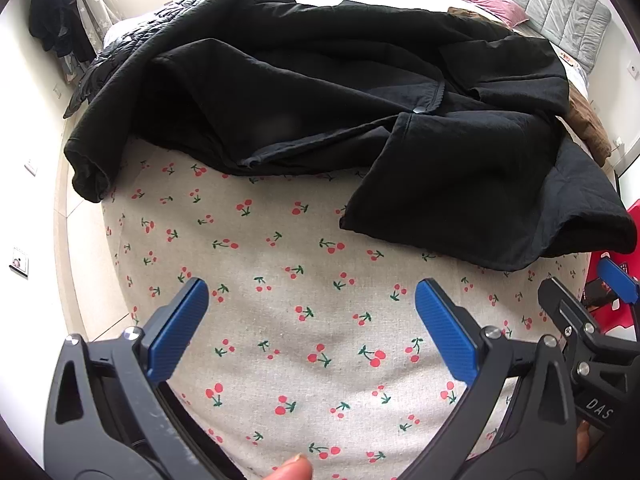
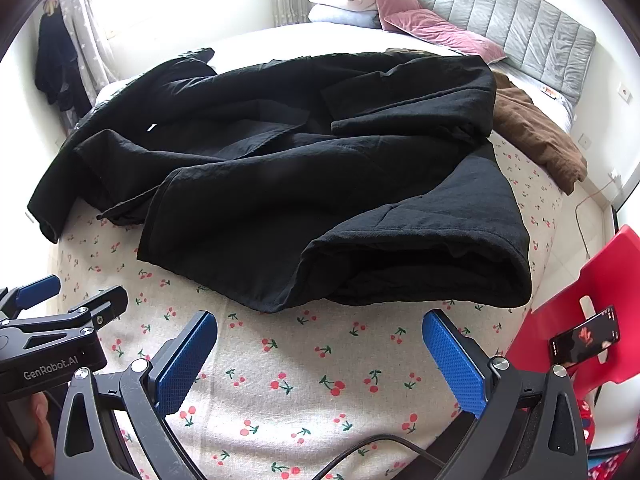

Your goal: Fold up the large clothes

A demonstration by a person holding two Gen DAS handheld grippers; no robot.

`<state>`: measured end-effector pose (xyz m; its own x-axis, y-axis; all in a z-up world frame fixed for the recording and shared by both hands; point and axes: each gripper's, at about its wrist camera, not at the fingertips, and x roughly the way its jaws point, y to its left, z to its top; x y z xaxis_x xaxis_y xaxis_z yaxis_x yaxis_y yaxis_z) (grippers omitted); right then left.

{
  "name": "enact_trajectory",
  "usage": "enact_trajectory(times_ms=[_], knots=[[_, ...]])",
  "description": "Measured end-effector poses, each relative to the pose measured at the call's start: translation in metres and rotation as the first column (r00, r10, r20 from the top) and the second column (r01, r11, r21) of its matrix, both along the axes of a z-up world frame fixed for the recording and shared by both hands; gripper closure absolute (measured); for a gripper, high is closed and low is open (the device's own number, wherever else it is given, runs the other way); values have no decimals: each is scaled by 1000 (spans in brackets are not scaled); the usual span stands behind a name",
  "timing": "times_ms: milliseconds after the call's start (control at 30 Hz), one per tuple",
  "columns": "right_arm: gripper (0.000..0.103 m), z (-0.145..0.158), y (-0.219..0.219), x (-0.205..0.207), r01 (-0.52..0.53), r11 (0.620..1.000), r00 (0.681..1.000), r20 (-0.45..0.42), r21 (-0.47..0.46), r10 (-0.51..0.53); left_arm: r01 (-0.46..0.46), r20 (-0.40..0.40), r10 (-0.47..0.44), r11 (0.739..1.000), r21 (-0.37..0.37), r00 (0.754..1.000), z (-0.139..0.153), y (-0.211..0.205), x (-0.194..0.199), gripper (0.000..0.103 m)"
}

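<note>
Cherry-print bed sheet [image 1: 280, 320] carries the black coat [image 1: 320, 92], crumpled, long axis running left-right across the bed. Right wrist view alone shows the phone [image 2: 584, 336] on the red chair [image 2: 580, 292]. Left gripper [image 1: 312, 316] and right gripper [image 2: 320, 352]: jaws wide open, empty, short of the coat.

Both grippers [image 1: 312, 292] [image 2: 320, 326] agape, empty.
</note>
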<state>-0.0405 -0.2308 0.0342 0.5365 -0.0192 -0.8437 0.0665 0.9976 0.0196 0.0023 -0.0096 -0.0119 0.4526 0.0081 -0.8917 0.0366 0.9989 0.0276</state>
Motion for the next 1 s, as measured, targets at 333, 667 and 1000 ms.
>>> enact_trajectory(times_ms=[333, 667, 1000], knots=[[0, 1, 1, 0, -8, 1000, 1000, -1, -4, 8, -2, -1, 2, 1000, 2, 1000, 0, 2, -1, 0], [0, 0, 3, 1, -13, 1000, 1000, -3, -9, 13, -4, -4, 4, 1000, 2, 1000, 0, 4, -1, 0], [0, -1, 4, 1, -15, 1000, 1000, -5, -13, 15, -5, -4, 5, 1000, 3, 1000, 0, 5, -1, 0]])
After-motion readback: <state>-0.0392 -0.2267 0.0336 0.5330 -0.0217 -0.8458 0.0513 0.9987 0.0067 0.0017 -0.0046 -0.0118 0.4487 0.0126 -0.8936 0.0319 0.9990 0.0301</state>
